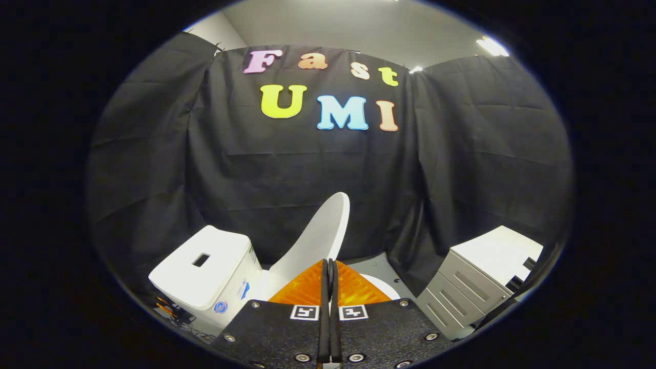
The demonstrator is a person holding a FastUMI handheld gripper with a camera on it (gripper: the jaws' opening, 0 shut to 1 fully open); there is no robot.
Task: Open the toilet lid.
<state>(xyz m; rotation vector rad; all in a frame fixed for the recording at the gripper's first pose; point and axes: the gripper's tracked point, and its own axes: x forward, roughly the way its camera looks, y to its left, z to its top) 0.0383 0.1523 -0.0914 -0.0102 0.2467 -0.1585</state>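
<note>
The gripper [330, 264] has its two fingers pressed together with nothing between them. Just beyond them the toilet lid [320, 236] stands up, open. The tank [207, 266] beside it has small stickers, too tiny to read.

Raised toilet lid [320, 233] stands just beyond the tool [330, 266] (fingers together), tank [205, 266] left, drawer cabinet [476, 277] right.

My fingers [330, 287] are pressed together, their tips ridged and bumpy; the lid [320, 238] looks like smooth, shiny plastic; the tank [205, 271] is glossy; the wall [307, 169] is soft, wrinkled cloth.
</note>
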